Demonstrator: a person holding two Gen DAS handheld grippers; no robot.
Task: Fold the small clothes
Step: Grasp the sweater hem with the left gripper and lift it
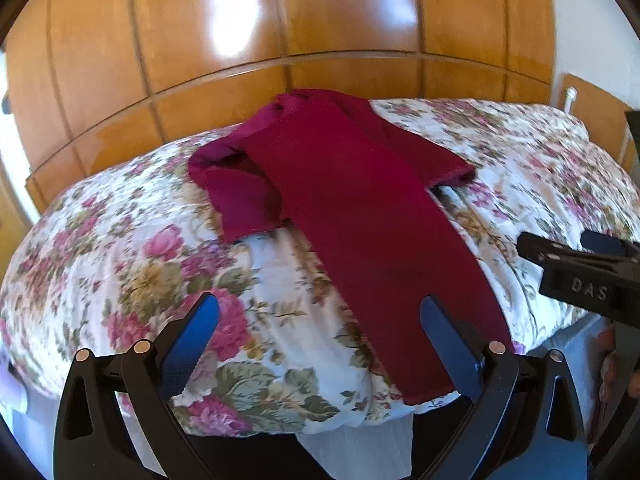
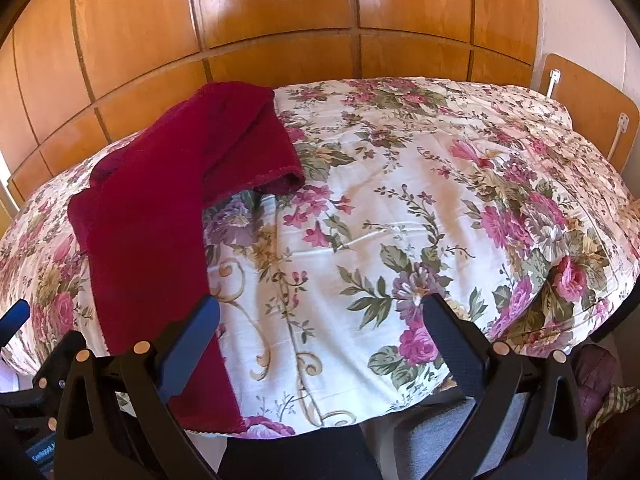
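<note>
Between the spread blue pads of the left gripper [image 1: 320, 344], nothing is held; its jaws stand wide apart just above the near edge of the bed, with the hem of the dark red knitted garment [image 1: 360, 208] lying under and beside the right-hand pad. The right gripper [image 2: 320, 344] is likewise seen released and empty, its jaws parted over bare quilt, with the garment's long panel passing under its left-hand pad. The garment is judged to be light, soft and limp, with no stiffness of its own, so that any lifted part may be expected to sag and drag the rest along; the knit looks coarse enough not to slip readily from the pads. A hold is best taken, it is thought, at the near hem corners, one for each gripper, where a single edge can be pinched without gathering the quilt beneath. The garment is laid lengthwise on the floral bedspread [image 2: 400, 200], running from the near edge towards the far side, where the wooden wardrobe [image 1: 280, 40] stands. Its body is seen as a long narrow strip, apparently already folded inward, while the upper part is bunched, with a flap spread to each side.
</note>
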